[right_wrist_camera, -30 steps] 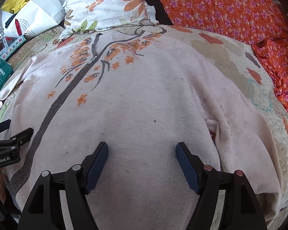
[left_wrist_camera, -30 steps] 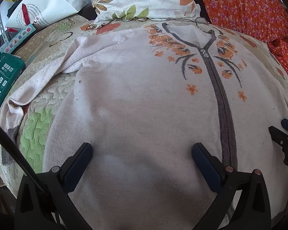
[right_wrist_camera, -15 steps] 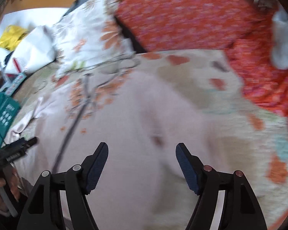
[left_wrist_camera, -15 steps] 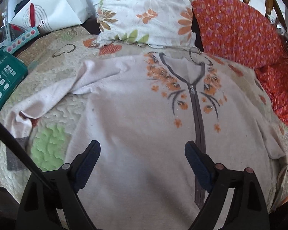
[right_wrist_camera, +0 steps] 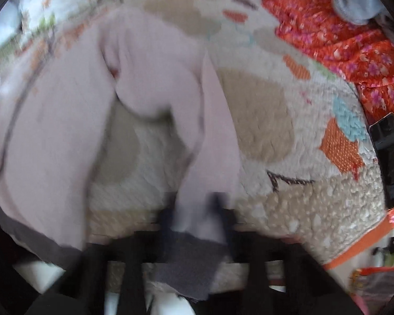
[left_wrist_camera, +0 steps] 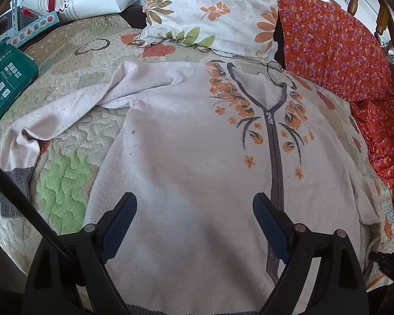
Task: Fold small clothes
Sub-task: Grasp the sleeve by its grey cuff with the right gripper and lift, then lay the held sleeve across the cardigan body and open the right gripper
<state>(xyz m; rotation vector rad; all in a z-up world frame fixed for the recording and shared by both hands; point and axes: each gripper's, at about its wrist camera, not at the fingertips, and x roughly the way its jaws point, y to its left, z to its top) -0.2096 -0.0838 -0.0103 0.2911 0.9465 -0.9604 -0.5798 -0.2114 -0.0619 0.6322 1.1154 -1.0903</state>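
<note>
The quilt [left_wrist_camera: 65, 183] fills the frame; my pink sweater [left_wrist_camera: 191, 157] lies flat across its centre, ready for folding. My right gripper [right_wrist_camera: 197, 218], low centre, is closing on the sleeve [right_wrist_camera: 210, 141] near its cuff. My left gripper [left_wrist_camera: 194, 225] hovers spread, empty.

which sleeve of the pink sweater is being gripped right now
The sleeve in the right wrist view: the right gripper is closing on it just above its grey cuff. The other sleeve lies free on the quilt.

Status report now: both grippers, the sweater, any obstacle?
Left gripper open above sweater. Right gripper jaws closing on sleeve near grey cuff. Nothing in the way.
</note>
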